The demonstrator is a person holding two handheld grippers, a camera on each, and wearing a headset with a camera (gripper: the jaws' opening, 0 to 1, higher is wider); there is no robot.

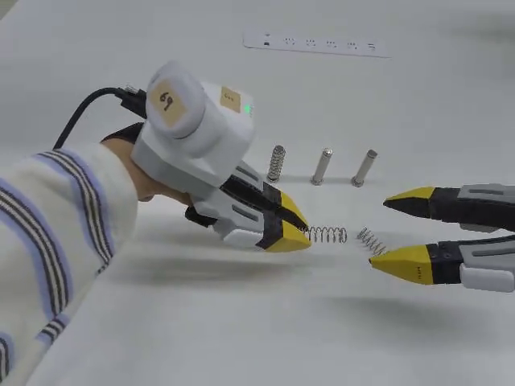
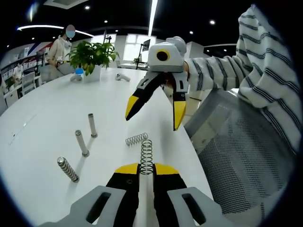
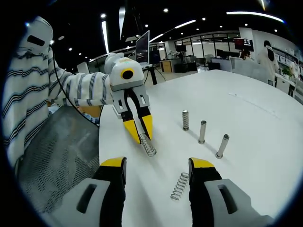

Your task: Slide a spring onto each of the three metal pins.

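One spring (image 1: 327, 234) is clenched by left gripper (image 1: 302, 232); right gripper (image 1: 378, 232) is spread. Its axis is to be aligned with bare pin (image 1: 322, 166) beside sprung pin (image 1: 276, 163).

The white table (image 1: 241, 338) carries a white power strip (image 1: 316, 43) at upper centre of the head view. Three metal pins stand upright in a row at mid-frame. The left pin (image 1: 279, 149) wears a fitted spring (image 1: 276, 166). The middle pin (image 1: 322, 166) and right pin (image 1: 364, 168) are bare. A loose spring (image 1: 371, 240) lies below the right pin.

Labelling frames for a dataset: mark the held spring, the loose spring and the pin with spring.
held spring (image 1: 327, 234), head view, middle coils.
loose spring (image 1: 371, 240), head view, middle coils.
pin with spring (image 1: 276, 163), head view, coils midway up.
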